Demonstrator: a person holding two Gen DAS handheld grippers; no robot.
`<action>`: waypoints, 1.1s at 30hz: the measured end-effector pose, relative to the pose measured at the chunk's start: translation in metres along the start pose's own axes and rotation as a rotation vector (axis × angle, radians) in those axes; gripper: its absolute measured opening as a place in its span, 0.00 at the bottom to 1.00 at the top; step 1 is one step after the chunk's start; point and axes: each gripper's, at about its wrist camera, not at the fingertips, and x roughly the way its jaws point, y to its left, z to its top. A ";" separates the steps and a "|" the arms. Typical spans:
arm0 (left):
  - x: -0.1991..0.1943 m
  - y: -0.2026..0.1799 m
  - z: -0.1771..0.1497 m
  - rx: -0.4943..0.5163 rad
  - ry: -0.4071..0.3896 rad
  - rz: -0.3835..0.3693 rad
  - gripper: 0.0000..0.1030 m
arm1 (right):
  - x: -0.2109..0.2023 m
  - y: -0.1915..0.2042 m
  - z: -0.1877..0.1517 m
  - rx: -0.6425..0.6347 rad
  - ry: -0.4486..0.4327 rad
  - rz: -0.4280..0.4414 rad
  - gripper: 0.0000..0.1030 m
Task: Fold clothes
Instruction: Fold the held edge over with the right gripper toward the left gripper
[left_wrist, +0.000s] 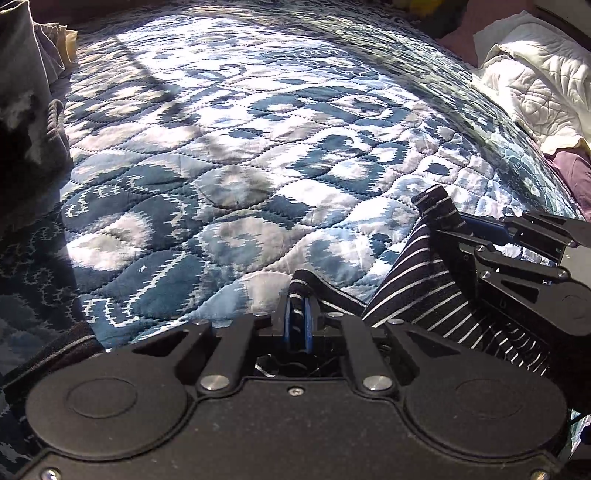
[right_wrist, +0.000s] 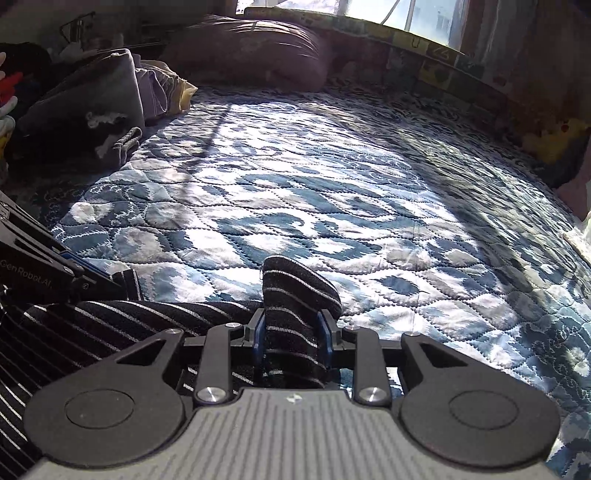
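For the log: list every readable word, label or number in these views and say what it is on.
"GenRobot.AI": white print on the black body of the left gripper, seen at the left edge of the right wrist view.
Nothing else reads: no text shows on the striped garment or the quilt.

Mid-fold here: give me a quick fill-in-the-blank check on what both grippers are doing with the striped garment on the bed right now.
1. The left gripper is shut on the black garment with thin ____ stripes.
2. The right gripper is ____ on a bunched part of the striped garment.
3. The blue-and-white quilt ahead is lit by ____.
4. A white quilted blanket lies at the quilt's ____ edge in the left wrist view.

Missing words: white; shut; sunlight; right
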 end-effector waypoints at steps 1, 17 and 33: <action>-0.006 -0.004 0.002 0.025 -0.018 0.009 0.04 | -0.004 -0.008 0.001 0.036 -0.008 0.007 0.09; -0.043 0.053 0.013 -0.359 -0.311 0.031 0.12 | -0.023 -0.159 -0.013 0.534 -0.043 0.128 0.33; 0.006 0.060 0.010 -0.372 -0.150 0.086 0.19 | 0.010 -0.167 -0.008 0.605 -0.061 0.271 0.07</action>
